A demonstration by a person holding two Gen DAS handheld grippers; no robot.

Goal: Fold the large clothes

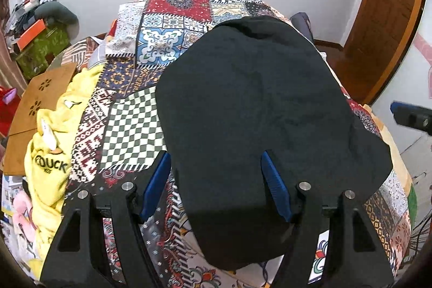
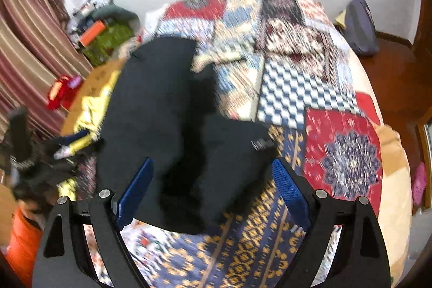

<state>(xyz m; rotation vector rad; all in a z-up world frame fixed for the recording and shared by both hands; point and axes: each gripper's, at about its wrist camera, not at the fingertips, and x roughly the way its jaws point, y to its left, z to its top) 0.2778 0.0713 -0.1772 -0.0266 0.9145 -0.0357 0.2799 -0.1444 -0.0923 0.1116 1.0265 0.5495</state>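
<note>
A large black garment [image 1: 243,99] lies folded on the patchwork bedspread [image 1: 129,126], its near edge reaching under my left gripper [image 1: 216,154]. That gripper hangs over the near end of the cloth with its blue pads [image 1: 272,185] apart and not pressing on anything. In the blurred right wrist view the black garment [image 2: 151,104] shows a folded flap with a small label [image 2: 260,143]. My right gripper [image 2: 213,161] hovers above that flap, jaws wide and empty. Its blue and black body [image 1: 410,116] also shows at the right edge of the left wrist view.
A yellow garment [image 1: 51,153] printed "DUCK" is bunched at the bed's left edge beside a brown wooden board [image 1: 40,99]. Clutter and a green box [image 1: 43,50] stand at the far left. A wooden door [image 1: 383,18] is on the right, and a purple bag [image 2: 359,26] by the wall.
</note>
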